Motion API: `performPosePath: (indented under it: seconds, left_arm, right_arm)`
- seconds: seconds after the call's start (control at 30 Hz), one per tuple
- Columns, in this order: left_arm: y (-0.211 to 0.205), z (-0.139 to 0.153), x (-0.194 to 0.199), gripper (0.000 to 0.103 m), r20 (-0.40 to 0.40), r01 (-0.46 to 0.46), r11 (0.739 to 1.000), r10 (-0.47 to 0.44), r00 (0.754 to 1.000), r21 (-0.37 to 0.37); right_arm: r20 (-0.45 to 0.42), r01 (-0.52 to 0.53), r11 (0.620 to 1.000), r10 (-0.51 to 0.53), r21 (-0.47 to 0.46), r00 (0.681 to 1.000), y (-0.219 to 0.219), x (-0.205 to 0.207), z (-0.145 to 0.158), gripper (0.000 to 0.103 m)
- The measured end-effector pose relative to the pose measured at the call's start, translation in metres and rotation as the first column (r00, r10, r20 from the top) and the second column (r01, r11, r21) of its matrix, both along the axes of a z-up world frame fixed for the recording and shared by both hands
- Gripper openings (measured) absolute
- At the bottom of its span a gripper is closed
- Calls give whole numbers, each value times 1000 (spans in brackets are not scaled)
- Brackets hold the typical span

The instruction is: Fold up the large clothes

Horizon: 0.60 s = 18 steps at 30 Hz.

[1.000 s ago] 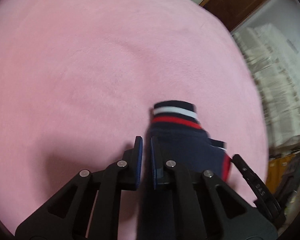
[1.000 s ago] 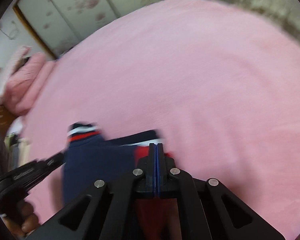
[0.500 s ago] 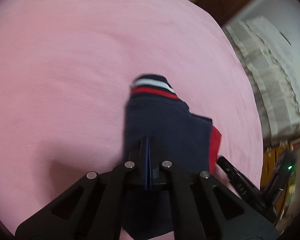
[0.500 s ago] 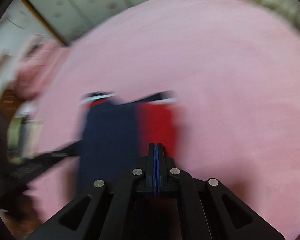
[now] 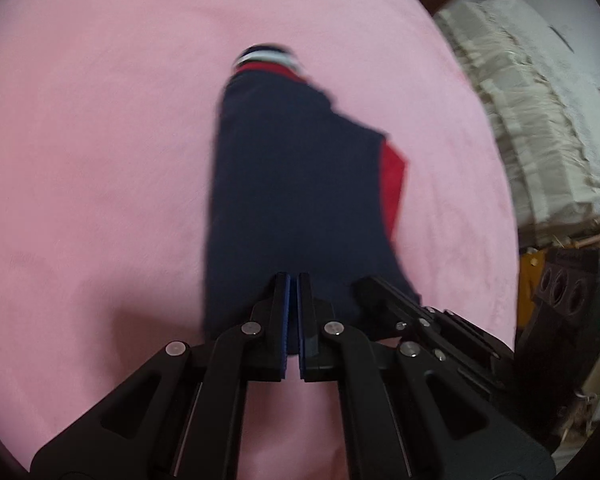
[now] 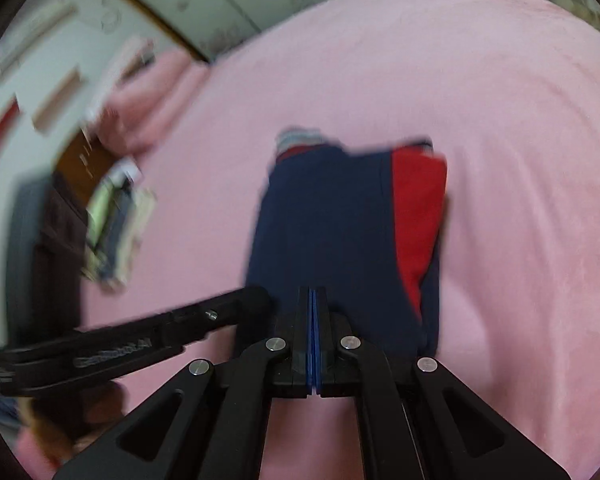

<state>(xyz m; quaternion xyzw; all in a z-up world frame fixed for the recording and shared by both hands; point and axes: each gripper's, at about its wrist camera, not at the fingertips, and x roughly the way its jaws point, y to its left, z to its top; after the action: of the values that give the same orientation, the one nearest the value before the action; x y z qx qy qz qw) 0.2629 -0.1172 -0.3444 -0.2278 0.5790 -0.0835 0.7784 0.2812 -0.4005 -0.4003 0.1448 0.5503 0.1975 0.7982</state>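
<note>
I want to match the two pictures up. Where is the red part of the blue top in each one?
Left wrist view: the red part peeks out along the right edge of the navy top, right of centre.
Right wrist view: the red part is a broad panel on the top's right side, right of centre.
Shared landmark: the striped cuff at the top's far end, on the pink blanket.

So the folded garment (image 5: 296, 184) is lying on the blanket (image 5: 100, 140), roughly in the middle. The left gripper (image 5: 293, 280) and right gripper (image 6: 313, 294) are sitting side by side at its near edge, left one just left of the right. The cuff (image 5: 266, 56) is sticking out at the far end, and a pillow (image 6: 140, 100) is lying way off at the blanket's far left corner
</note>
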Motion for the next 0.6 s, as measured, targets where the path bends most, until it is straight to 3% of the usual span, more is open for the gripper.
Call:
performPosePath:
  seconds: [0.13,0.17,0.27,0.33,0.6]
  left_arm:
    - [24,-18,-18,1,-58,-124,987,119,991,-106]
    - [27,-21,-21,1,-76,-151,983,143,987,-100]
    - [32,-15,-31,1,-99,-159,987,160,982,12]
    - [32,-9,-34,1,-113,-144,988,149,982,56]
    - [7,15,-33,1,-145,-26,972,61,988,232]
  right_arm:
    - [-42,43,996,-46,-76,998,-20,-11,-25,0]
    - [-45,37,994,-42,-101,998,-25,-13,-25,0]
    - [-51,63,978,-74,-200,996,-32,-22,-14,0]
    - [-93,67,982,-84,-176,992,-38,-27,-4,0]
    - [-178,11,966,-59,-258,982,-13,1,18,3]
